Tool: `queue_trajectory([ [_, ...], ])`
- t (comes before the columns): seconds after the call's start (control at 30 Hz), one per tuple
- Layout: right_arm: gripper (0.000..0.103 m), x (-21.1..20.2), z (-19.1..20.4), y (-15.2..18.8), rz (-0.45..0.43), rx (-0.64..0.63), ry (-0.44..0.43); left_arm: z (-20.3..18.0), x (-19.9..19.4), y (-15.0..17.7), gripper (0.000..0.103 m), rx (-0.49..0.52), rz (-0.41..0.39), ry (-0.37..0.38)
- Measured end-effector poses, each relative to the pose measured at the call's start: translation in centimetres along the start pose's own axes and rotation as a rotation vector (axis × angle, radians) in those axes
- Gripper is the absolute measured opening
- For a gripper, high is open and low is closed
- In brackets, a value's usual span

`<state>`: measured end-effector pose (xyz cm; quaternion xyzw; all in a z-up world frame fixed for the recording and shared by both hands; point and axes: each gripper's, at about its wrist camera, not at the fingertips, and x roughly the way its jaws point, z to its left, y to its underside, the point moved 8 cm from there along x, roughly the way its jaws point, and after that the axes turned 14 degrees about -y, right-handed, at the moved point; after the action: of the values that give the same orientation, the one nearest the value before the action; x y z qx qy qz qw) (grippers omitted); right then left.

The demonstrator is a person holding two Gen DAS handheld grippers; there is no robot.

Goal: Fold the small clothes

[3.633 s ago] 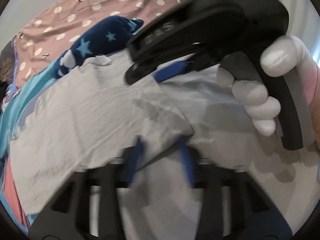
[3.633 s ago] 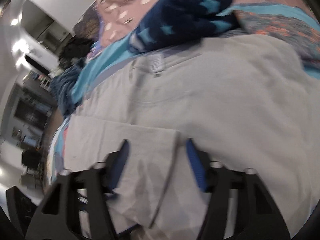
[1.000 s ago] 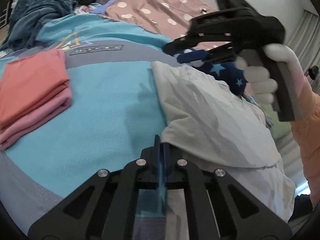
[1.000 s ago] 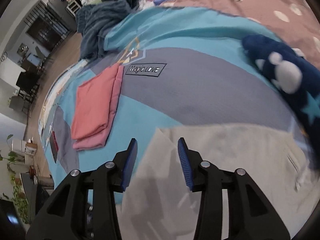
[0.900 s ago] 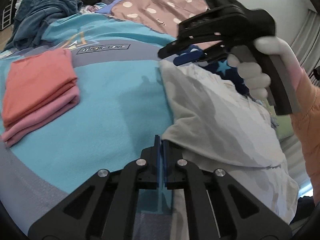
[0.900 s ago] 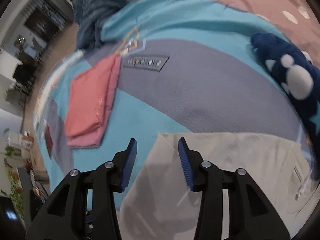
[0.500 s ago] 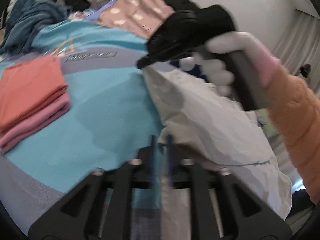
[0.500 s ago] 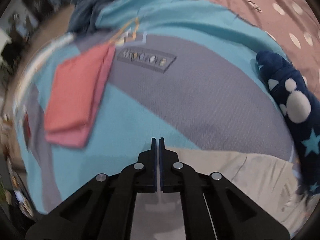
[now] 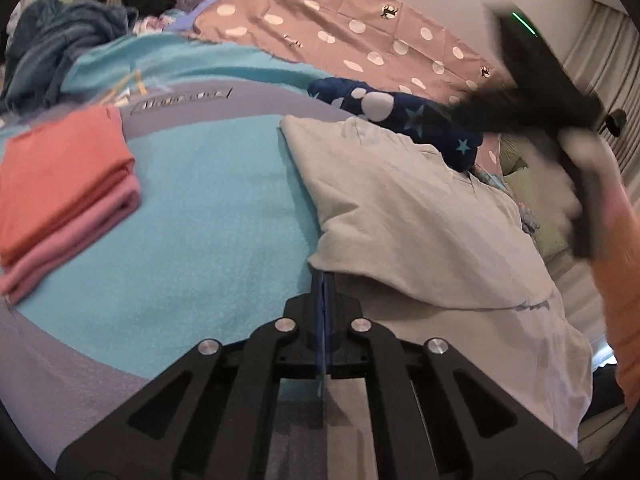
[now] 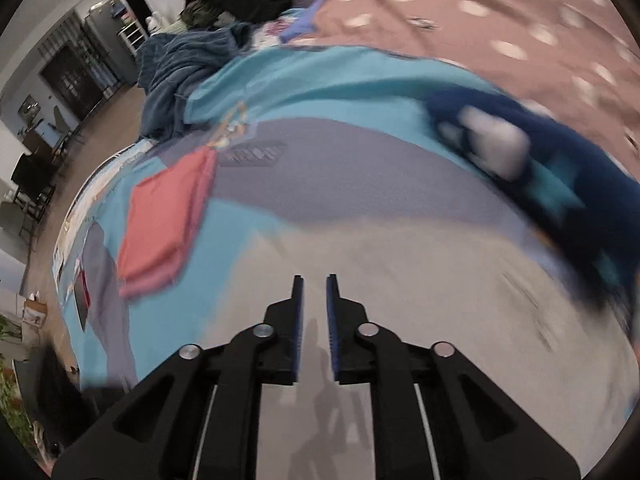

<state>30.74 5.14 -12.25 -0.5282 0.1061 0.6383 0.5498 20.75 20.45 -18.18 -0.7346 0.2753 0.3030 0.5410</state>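
So on the bed: one grey shirt, half folded, sitting right of the middle of the blanket. One stack of two folded pieces off to the left, coral on top of pink. One navy star thing touching the shirt's far edge. One heap of dark blue cloth at the far left corner.

My left gripper has its jaws pressed fully together, tips right at the shirt's near left corner; can't really tell if any cloth is pinched in there. My right gripper is opening, just a narrow gap so far, nothing between the pads, hovering over the shirt.

The left cam catches my right hand and the orange sleeve, all smeared with blur, plus the curtain on the right. The right cam shows none of that but gets the room off the bed's left side: wood floor, dark furniture, a doorway. It's also blurry on the navy thing.

Room-wise there's a wide bare strip of teal blanket between the stack and the shirt's left edge. The shirt's near end hangs toward the bed edge on the right in the left cam. The polka dot sheet covers the far side
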Motion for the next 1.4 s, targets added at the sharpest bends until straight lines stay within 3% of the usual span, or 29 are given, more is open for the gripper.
queue_trajectory([
  [0.17,0.02,-10.9,-9.1,11.3,-0.12,0.251,0.104,-0.4,-0.7,-0.3,0.002,0.016,-0.027,0.043],
  [0.23,0.029,-14.9,-12.4,16.3,-0.194,0.383,0.117,-0.8,-0.5,-0.4,0.03,0.037,-0.029,0.039],
  [0.27,0.034,-16.3,-13.9,18.9,-0.219,0.463,0.105,-1.0,-0.3,-0.5,0.057,0.042,-0.03,0.022],
  [0.3,0.035,-16.8,-14.9,20.4,-0.231,0.515,0.096,-1.2,0.0,-0.7,0.059,0.053,-0.026,0.004],
  [0.37,0.035,-16.8,-16.0,22.9,-0.239,0.596,0.052,-1.7,0.9,-0.8,0.054,0.07,0.0,-0.023],
  [0.4,0.035,-16.5,-15.9,23.4,-0.24,0.604,0.025,-1.7,1.5,-0.7,0.033,0.07,0.023,-0.042],
  [0.5,0.039,-14.2,-14.3,23.3,-0.224,0.584,-0.097,-1.1,1.7,-0.8,0.006,0.039,0.05,-0.044],
  [0.57,0.053,-12.8,-13.8,22.9,-0.197,0.565,-0.131,-0.8,0.9,-0.8,0.005,0.035,0.046,-0.075],
  [0.6,0.053,-12.0,-13.7,22.5,-0.195,0.543,-0.103,-0.7,0.6,-0.7,0.002,0.045,0.041,-0.094],
  [0.63,0.047,-11.8,-13.8,22.1,-0.201,0.533,-0.076,-0.7,0.3,-0.7,0.0,0.06,0.034,-0.123],
  [0.67,0.011,-11.8,-13.8,21.7,-0.208,0.531,-0.06,-0.5,0.1,-0.7,0.0,0.073,0.03,-0.153],
  [0.7,0.004,-12.1,-13.7,21.2,-0.221,0.529,-0.067,-0.4,-0.1,-0.6,0.0,0.079,0.033,-0.168],
  [0.77,0.004,-14.8,-12.8,19.4,-0.339,0.466,-0.074,-0.1,-0.2,-0.4,0.0,0.078,0.047,-0.18],
  [0.83,0.004,-17.2,-12.1,18.7,-0.399,0.399,-0.019,0.3,-0.6,-0.1,0.0,0.089,0.05,-0.231],
  [0.9,0.004,-17.3,-12.5,19.4,-0.353,0.359,0.088,0.6,-0.9,0.1,0.0,0.082,0.056,-0.242],
  [0.97,0.01,-15.0,-13.4,21.5,-0.232,0.392,0.061,1.0,-1.1,0.4,0.0,0.073,0.064,-0.258],
  [1.03,0.014,-13.7,-14.3,23.6,-0.192,0.457,0.047,1.3,-1.5,0.7,0.0,0.07,0.067,-0.278],
  [1.2,0.021,-15.9,-13.9,25.8,-0.293,0.457,0.04,0.7,-3.0,0.1,0.001,0.047,0.049,-0.236],
  [1.23,0.025,-16.5,-13.9,25.7,-0.306,0.45,0.044,0.4,-3.1,-0.3,0.003,0.043,0.04,-0.226],
  [1.27,0.029,-16.8,-13.9,25.9,-0.315,0.442,0.046,0.0,-3.2,-0.7,0.011,0.043,0.03,-0.215],
  [1.3,0.03,-17.3,-14.1,26.3,-0.322,0.437,0.045,-0.4,-3.1,-1.0,0.026,0.044,0.028,-0.207],
  [1.33,0.032,-17.7,-13.9,26.5,-0.331,0.433,0.044,-0.9,-2.9,-1.5,0.032,0.041,0.03,-0.188],
  [1.4,0.033,-18.7,-13.8,27.4,-0.348,0.43,0.042,-1.7,-2.0,-2.3,0.034,0.032,0.043,-0.151],
])
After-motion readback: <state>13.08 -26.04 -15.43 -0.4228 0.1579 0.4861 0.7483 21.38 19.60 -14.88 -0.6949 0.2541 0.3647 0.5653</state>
